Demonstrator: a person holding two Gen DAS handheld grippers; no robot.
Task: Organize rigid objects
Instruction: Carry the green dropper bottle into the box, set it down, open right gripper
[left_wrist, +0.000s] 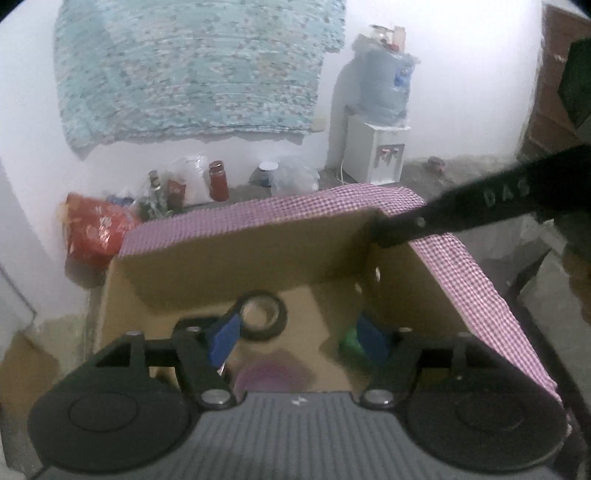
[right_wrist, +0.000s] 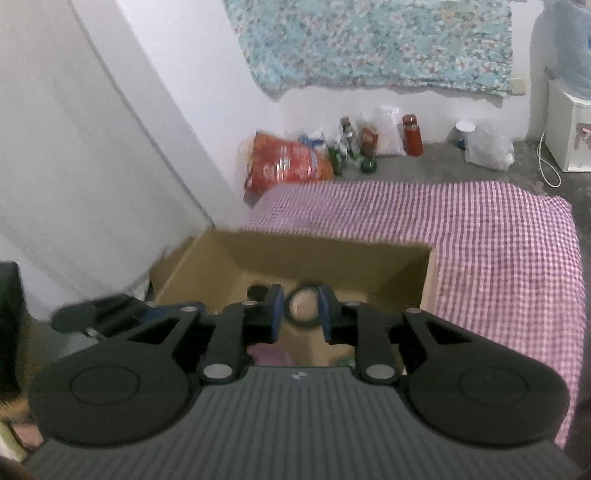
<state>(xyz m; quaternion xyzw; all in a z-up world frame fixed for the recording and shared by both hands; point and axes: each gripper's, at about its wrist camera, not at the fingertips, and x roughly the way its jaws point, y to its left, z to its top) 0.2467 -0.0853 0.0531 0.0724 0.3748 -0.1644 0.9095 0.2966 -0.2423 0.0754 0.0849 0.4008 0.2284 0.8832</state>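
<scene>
An open cardboard box (left_wrist: 258, 258) (right_wrist: 332, 258) stands on a pink checked cloth (right_wrist: 480, 240). On its floor lie a black tape roll (left_wrist: 264, 314) (right_wrist: 303, 306), a green object (left_wrist: 349, 341) and a purple object (left_wrist: 266, 376). My left gripper (left_wrist: 299, 339) hangs over the box, jaws wide open, with nothing between the blue pads. My right gripper (right_wrist: 301, 314) is above the box's near edge. Its pads stand a narrow gap apart with nothing between them, and the tape roll shows through the gap. A black finger (left_wrist: 406, 229) of the right gripper crosses the box's far right corner.
On the floor along the white wall are a red bag (right_wrist: 284, 162), bottles, a red jar (left_wrist: 218, 181) and a plastic bag (right_wrist: 487, 147). A water dispenser (left_wrist: 380, 155) stands at the right. A floral cloth (left_wrist: 192, 66) hangs on the wall.
</scene>
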